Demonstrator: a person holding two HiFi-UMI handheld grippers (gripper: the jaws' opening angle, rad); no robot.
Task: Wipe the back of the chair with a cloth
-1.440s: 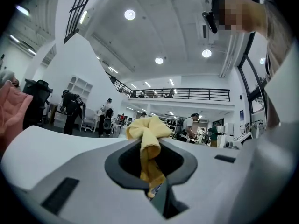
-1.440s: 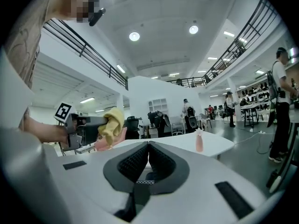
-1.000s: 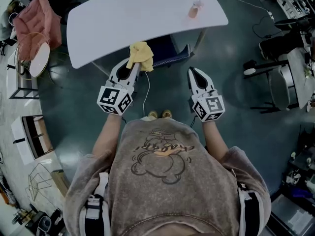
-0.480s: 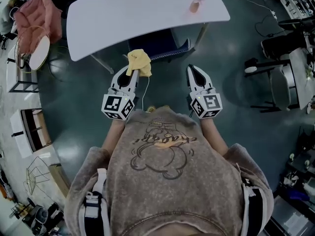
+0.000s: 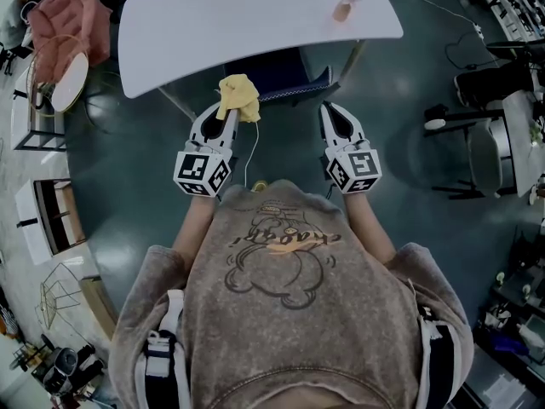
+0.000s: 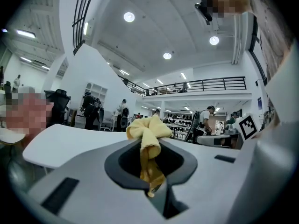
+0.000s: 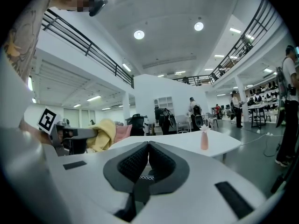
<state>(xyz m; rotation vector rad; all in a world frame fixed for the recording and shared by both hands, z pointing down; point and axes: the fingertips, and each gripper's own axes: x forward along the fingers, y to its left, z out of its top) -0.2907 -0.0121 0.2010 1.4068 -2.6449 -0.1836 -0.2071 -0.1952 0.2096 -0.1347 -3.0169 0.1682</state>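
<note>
Head view shows the left gripper (image 5: 224, 119) clamped on the yellow cloth (image 5: 239, 95) at upper centre, near the blue chair (image 5: 285, 75), while the right gripper (image 5: 335, 118) has jaws together on nothing; the cloth seems soft, light and limp, best pinched at a bunched fold.
</note>
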